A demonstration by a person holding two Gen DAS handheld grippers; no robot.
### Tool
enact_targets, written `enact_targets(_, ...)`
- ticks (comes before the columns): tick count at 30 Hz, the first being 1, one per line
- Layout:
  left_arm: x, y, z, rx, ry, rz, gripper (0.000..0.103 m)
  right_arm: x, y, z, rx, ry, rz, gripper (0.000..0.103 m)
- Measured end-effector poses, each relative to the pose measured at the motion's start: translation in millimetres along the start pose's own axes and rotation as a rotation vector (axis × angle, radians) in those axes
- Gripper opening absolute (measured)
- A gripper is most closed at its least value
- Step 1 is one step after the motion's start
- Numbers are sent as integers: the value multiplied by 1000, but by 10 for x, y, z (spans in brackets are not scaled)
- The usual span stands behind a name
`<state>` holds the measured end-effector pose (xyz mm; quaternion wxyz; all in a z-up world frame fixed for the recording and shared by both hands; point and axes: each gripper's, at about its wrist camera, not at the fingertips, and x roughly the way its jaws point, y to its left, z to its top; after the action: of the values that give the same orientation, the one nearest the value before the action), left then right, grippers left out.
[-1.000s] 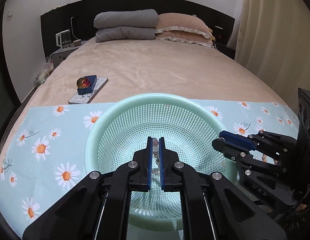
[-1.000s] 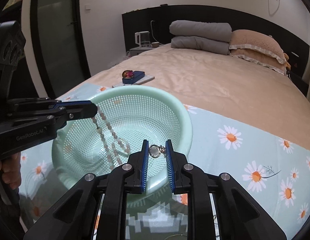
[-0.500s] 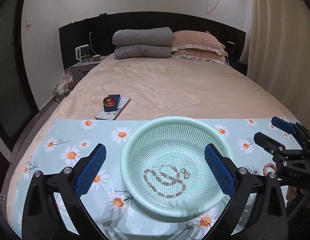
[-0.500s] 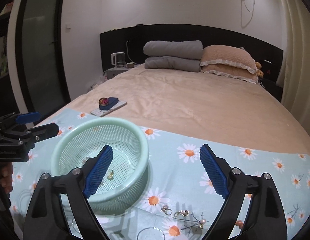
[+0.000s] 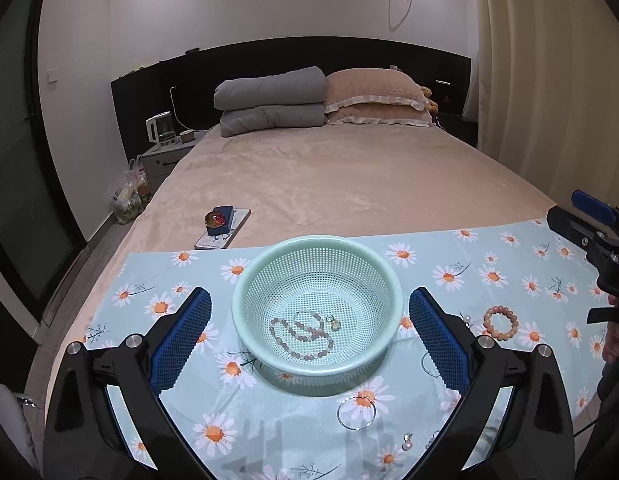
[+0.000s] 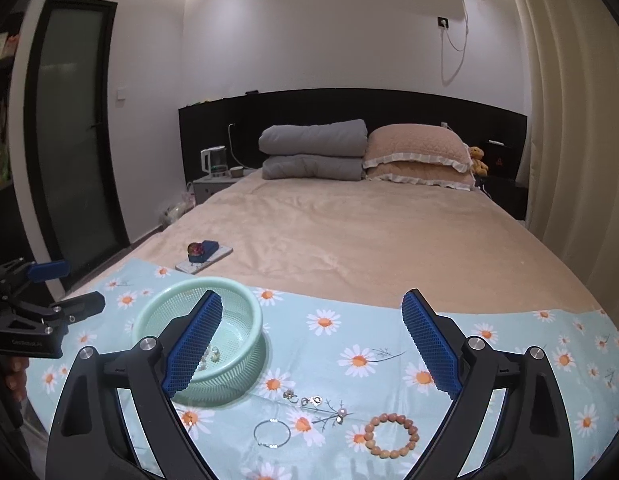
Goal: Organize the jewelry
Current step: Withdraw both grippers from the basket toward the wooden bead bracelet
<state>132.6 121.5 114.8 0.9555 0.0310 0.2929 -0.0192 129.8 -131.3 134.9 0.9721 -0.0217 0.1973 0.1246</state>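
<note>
A: How do the claws stand?

B: The left gripper (image 5: 309, 336) is spread wide, nothing between its blue pads; the right gripper (image 6: 313, 344) is wide too, its jaws opening a little further, equally empty. Both hang above the daisy cloth (image 5: 489, 264) without touching anything.

A: And the jewelry?

B: The bead necklace (image 5: 301, 334) and a small pendant (image 5: 334, 323) lie in the green basket (image 5: 245, 292). On the cloth beside it rest a bead bracelet (image 6: 391, 435), a thin hoop (image 6: 271, 433) and small earrings (image 6: 305, 399).

A: Any writing?

B: White lettering runs along the left gripper's side in the right view, too small to read.
</note>
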Motion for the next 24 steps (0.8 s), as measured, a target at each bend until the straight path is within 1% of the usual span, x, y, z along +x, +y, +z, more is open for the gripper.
enact_targets(5,-51,-183,-126,-23,28,-53,97,-158,-136,-65,21,4,-15,88)
enact_targets(12,69,-395,-414,0,98,-46,97,-153,-348,-273,62,40,-37,88)
enact_targets(14,135,-408,-496,-6,124,-38,97,-95,-406,-348,71,62,-42,88)
enact_targets(18,306,-418,-661,-33,171,-53,97,56,-492,-490,58,106,-76,88)
enact_targets(20,417,-420,-746,-37,196,-57,97,149,-526,-573,46,130,-97,88)
enact_targets(24,668,-419,-915,-41,247,-56,97,351,-613,-750,40,184,-111,88)
